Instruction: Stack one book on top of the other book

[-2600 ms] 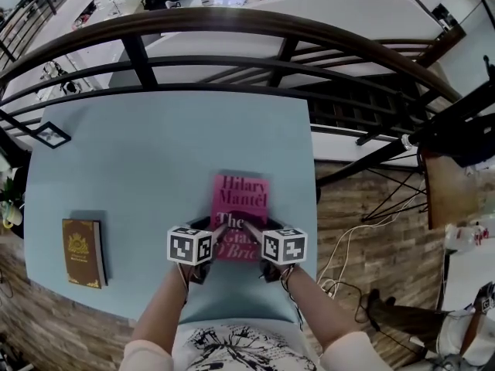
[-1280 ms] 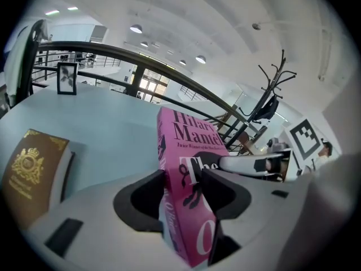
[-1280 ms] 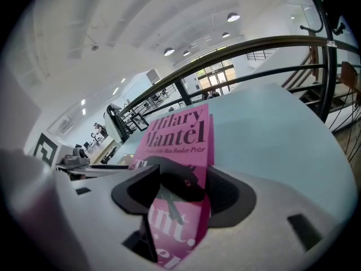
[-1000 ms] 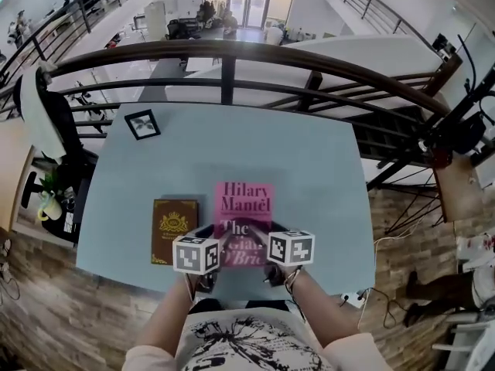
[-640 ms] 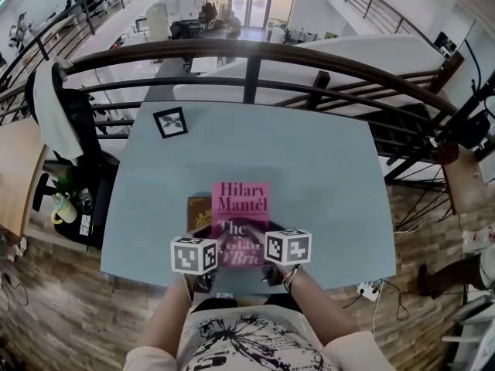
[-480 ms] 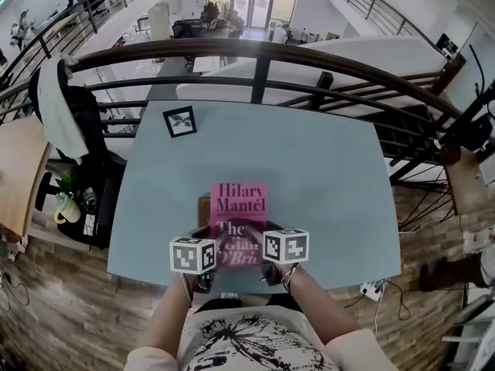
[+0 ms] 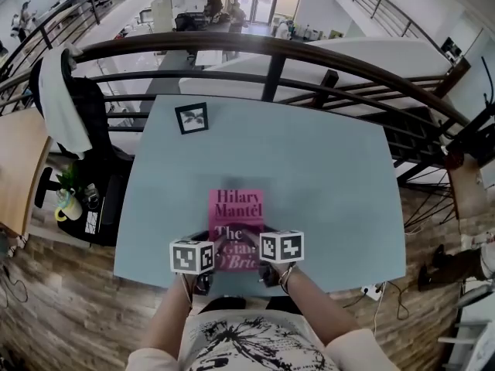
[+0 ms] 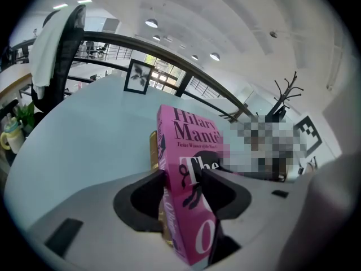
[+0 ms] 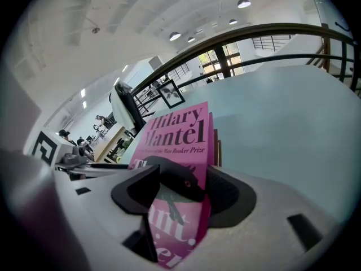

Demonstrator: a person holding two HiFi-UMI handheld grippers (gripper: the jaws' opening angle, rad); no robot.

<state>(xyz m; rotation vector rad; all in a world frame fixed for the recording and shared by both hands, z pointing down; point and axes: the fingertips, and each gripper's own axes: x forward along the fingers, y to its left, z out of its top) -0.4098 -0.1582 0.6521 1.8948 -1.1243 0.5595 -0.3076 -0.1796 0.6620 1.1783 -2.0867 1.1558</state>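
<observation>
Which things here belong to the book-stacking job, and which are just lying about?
Job: pink book, gripped by left gripper and right gripper; brown book under it, only an edge showing; table.
Lying about: framed picture on the table; chair draped with white cloth; mug beside the table.

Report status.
Left gripper and right gripper shut on pink book. Pink book over brown book, only brown edge showing. Picture frame well clear.
</observation>
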